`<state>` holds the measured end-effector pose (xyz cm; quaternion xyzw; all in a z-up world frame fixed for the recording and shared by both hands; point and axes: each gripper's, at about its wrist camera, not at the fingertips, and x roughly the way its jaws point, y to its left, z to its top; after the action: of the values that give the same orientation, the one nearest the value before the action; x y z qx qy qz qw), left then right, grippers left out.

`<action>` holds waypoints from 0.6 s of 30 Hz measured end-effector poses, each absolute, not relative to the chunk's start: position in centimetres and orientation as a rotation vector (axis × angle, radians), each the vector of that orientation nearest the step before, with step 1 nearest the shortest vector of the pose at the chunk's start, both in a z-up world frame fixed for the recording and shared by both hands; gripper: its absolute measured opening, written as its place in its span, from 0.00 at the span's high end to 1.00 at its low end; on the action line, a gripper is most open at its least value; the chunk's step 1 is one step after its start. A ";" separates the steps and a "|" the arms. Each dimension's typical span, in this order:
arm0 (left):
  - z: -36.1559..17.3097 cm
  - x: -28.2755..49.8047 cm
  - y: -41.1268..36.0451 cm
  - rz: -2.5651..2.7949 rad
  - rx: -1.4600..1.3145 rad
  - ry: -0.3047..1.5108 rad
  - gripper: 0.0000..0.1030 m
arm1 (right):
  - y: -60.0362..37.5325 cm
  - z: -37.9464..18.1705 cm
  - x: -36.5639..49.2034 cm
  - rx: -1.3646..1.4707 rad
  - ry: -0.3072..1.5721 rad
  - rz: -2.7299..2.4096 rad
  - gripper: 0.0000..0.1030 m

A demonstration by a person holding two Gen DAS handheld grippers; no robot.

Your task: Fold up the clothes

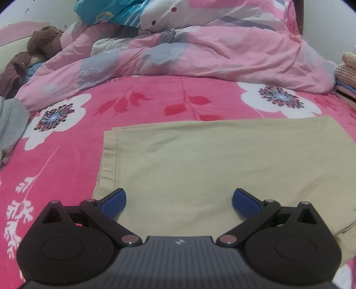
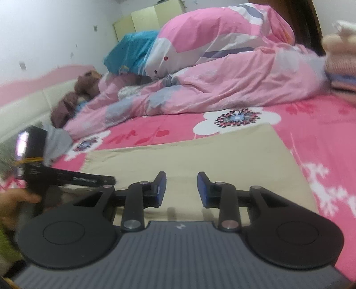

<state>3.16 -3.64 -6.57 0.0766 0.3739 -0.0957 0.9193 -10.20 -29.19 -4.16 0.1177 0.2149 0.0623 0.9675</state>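
Bedding fills the scene: a pink floral bedsheet (image 1: 142, 104) covers the bed and carries the folded beige garment (image 1: 200, 160), which lies flat in a neat rectangle near the front edge, its stitched hem along the left side in the left wrist view. Left gripper (image 1: 179, 201) hovers over the near part of the garment with its blue fingers (image 1: 113, 204) spread fully apart and nothing between them. Right gripper (image 2: 182, 189) is seen above the same garment (image 2: 222, 155), its blue fingers (image 2: 161, 186) parted by a narrow gap, released, with no cloth caught in the gap; this view is motion-blurred. At the left edge of the right wrist view, part of the other handheld device (image 2: 33, 160) and a person's hand (image 2: 15, 200) appear, both blurred. Beyond the garment, a crumpled pink quilt (image 1: 200, 55) lies across the far side of the bed, with a teal cloth (image 1: 111, 11) behind it. A brown plush toy (image 1: 44, 40) lies at the far left beside the quilt, a grey cloth (image 1: 11, 124) rests at the left edge, and a stack of folded clothes (image 1: 347, 75) sits at the right edge.
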 end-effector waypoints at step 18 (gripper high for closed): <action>-6.8 2.9 -3.9 -0.183 0.179 0.752 0.00 | -33.1 -6.1 -14.7 0.478 0.459 0.055 0.56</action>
<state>2.90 -3.92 -6.81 0.0873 0.3663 -0.0890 0.9221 -14.74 -33.13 -6.14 0.2347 0.2252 0.0271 0.9452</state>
